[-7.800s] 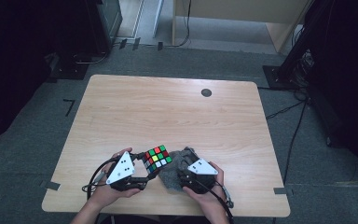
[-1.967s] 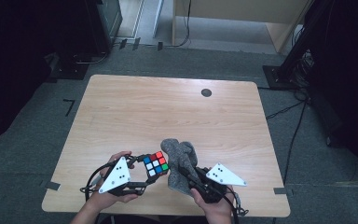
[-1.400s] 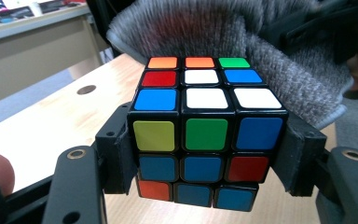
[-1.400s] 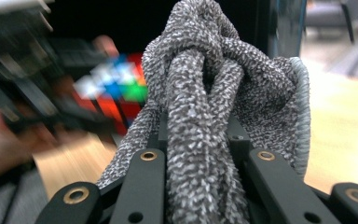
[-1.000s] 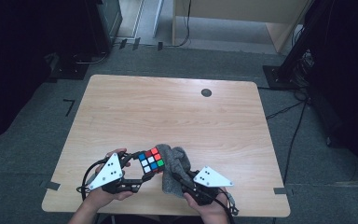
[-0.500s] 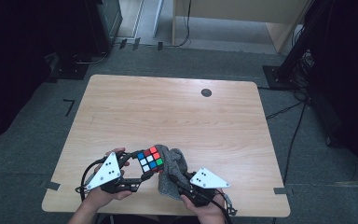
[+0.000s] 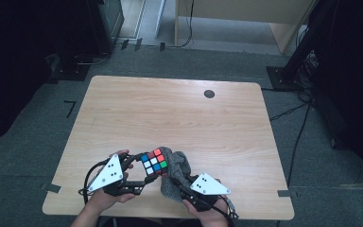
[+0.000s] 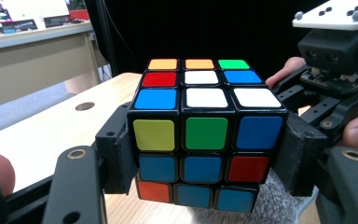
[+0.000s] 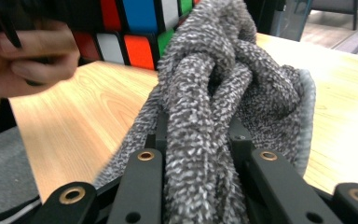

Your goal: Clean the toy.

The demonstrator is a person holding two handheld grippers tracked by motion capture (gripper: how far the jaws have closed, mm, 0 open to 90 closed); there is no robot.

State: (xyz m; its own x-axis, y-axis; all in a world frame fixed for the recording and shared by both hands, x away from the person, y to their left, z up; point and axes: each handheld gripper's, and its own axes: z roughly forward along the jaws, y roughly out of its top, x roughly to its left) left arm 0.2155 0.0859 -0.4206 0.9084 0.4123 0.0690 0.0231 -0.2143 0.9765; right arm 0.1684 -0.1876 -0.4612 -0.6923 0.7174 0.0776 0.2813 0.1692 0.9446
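While one cube [image 7: 154, 161] sits clamped in left fingers [image 8: 121, 154], one grey cloth [image 7: 177, 175] pinched in right fingers [image 9: 235, 140]

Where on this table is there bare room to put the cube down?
Bare: the far half of the table up to the round hole, and the right edge. Crowded: the near edge, where the left gripper, cube, cloth and right gripper bunch.

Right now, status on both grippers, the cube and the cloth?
Left gripper shut on cube. Right gripper shut on grey cloth, cloth against cube's side. Table ahead, nothing in the way.
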